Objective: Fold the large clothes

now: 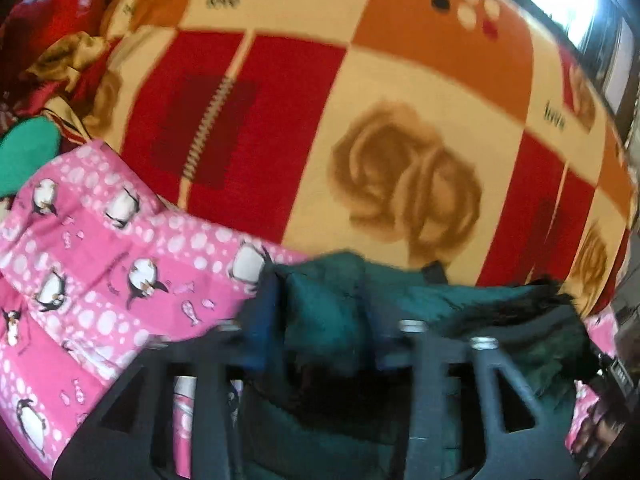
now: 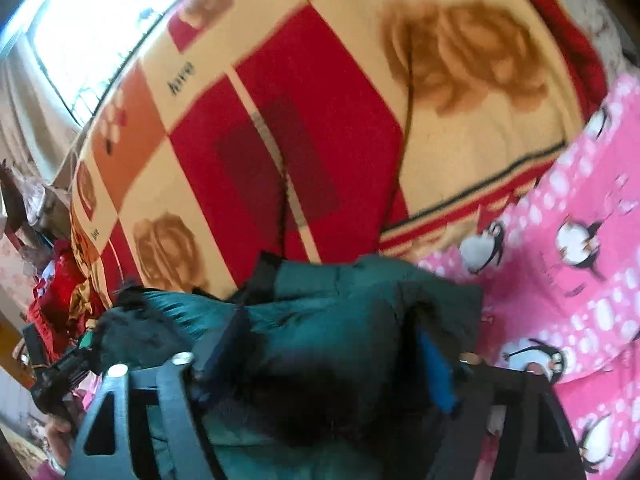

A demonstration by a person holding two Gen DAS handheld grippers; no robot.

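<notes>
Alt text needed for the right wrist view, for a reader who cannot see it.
A dark green padded garment with black fur trim is bunched between the fingers of the right gripper, filling the lower frame. Beyond it lie a red, orange and cream rose-print blanket and, to the right, a pink penguin-print quilt. The frame is motion-blurred.

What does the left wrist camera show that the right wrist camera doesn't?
Only the left wrist view shows a green cloth at its left edge, beside the penguin fabric. Only the right wrist view shows a curtain beside the window. Both show the dark green garment bunched between the gripper fingers, the pink penguin blanket and the red and orange rose bedspread.
</notes>
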